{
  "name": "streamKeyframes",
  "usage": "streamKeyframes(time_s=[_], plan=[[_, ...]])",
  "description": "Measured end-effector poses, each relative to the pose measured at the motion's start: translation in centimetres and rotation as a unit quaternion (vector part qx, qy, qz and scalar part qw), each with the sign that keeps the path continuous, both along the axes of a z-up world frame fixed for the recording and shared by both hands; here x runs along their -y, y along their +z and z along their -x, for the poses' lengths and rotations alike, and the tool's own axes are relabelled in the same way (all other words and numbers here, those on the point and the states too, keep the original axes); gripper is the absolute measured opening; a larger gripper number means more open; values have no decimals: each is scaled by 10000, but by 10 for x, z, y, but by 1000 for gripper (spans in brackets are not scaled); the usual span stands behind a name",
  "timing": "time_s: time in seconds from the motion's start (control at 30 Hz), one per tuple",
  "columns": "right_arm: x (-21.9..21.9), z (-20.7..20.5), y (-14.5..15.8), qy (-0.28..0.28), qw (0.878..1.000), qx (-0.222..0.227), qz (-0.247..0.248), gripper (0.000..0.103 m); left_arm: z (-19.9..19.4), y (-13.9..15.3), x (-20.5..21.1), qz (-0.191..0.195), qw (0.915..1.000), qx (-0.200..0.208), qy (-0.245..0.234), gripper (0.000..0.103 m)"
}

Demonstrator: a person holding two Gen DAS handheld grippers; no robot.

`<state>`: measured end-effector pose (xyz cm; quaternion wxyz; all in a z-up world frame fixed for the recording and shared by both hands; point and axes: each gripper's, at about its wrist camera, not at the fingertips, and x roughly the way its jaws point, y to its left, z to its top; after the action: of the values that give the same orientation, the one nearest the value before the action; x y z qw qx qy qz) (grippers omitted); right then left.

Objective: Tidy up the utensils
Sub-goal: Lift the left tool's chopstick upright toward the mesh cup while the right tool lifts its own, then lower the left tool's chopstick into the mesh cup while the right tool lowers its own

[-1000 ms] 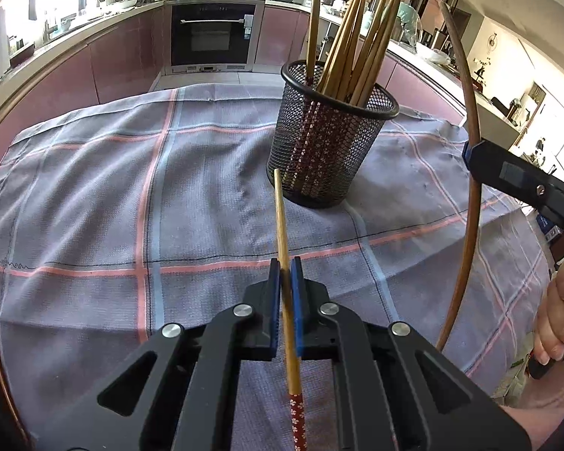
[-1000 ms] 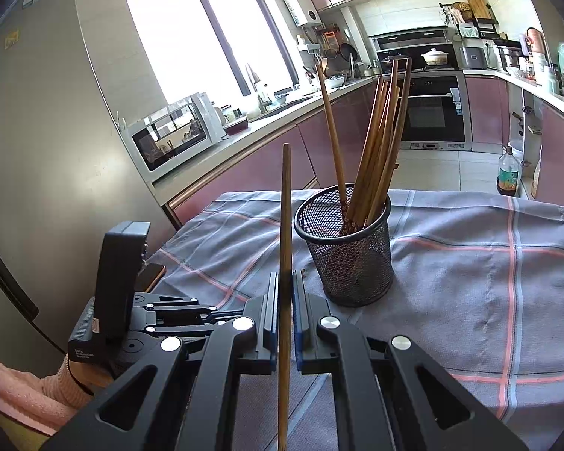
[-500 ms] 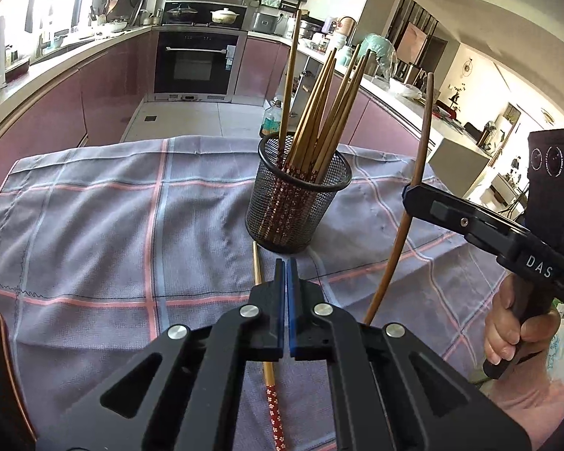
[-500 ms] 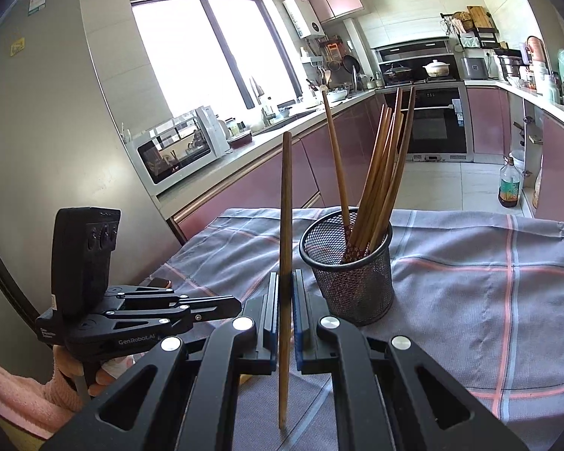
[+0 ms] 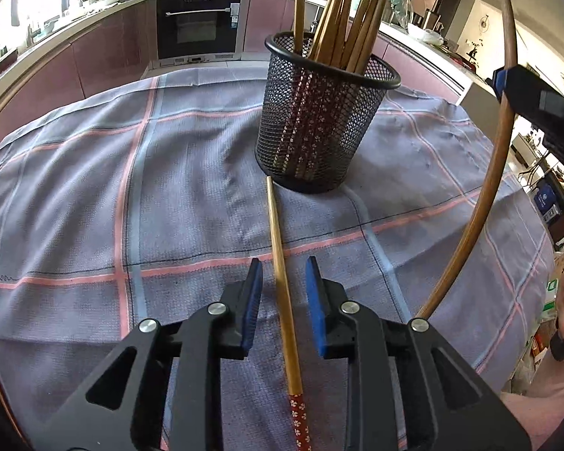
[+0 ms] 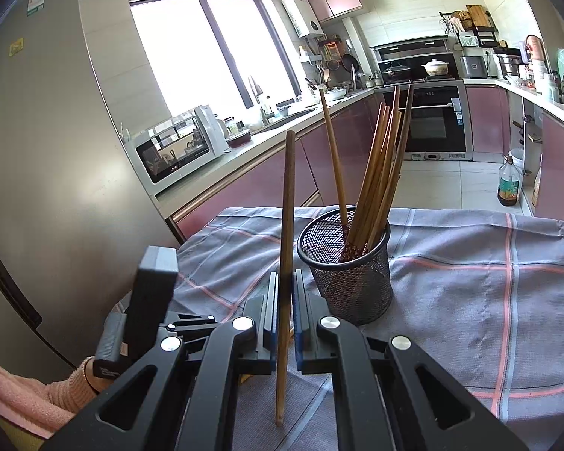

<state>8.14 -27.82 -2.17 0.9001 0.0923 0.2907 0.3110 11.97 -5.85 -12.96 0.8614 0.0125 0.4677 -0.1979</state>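
Table under checked grey cloth point(image 5: 176, 173), mesh holder point(image 5: 319, 120), loose chopstick point(image 5: 280, 274)

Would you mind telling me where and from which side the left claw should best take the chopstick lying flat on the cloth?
Grip the chopstick on its bare wooden shaft, coming straight down from above. It lies flat on the tablecloth, already centred between the left claw's open fingers, its tip pointing at the mesh holder.

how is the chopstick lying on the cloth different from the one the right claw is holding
The chopstick on the cloth lies flat, pointing toward the mesh holder; the chopstick in the right claw stands nearly upright.
The lying one sits loose between the left claw's open pads, which have just been opening; the upright one is clamped in the right claw.
Both are brown wooden chopsticks outside the holder.
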Motion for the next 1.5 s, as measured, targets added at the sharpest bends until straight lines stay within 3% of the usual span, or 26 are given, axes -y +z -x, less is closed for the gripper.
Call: streamKeyframes(time_s=[0.03, 0.1, 0.13, 0.53, 1.0, 1.5], plan=[[0, 0, 0, 3, 10000, -1, -1, 5, -1, -2, 1, -41, 10000, -5, 13, 23], [0, 0, 0, -1, 10000, 2, -3, 5, -1, -4, 3, -125, 9999, 9, 28, 10], [0, 0, 0, 0, 10000, 1, -5, 5, -3, -6, 4, -137, 9999, 6, 43, 8], [-1, -2, 2, -27, 10000, 40, -6, 5, 7, 15, -3, 18, 9996, 241, 153, 7], [1, -5, 20, -50, 9995, 310, -93, 5, 26, 98, -33, 997, 9904, 961, -49, 7], [8, -14, 60, -188, 9959, 868, -166, 5, 26, 187, -50, 1447, 9703, 1935, 81, 7]])
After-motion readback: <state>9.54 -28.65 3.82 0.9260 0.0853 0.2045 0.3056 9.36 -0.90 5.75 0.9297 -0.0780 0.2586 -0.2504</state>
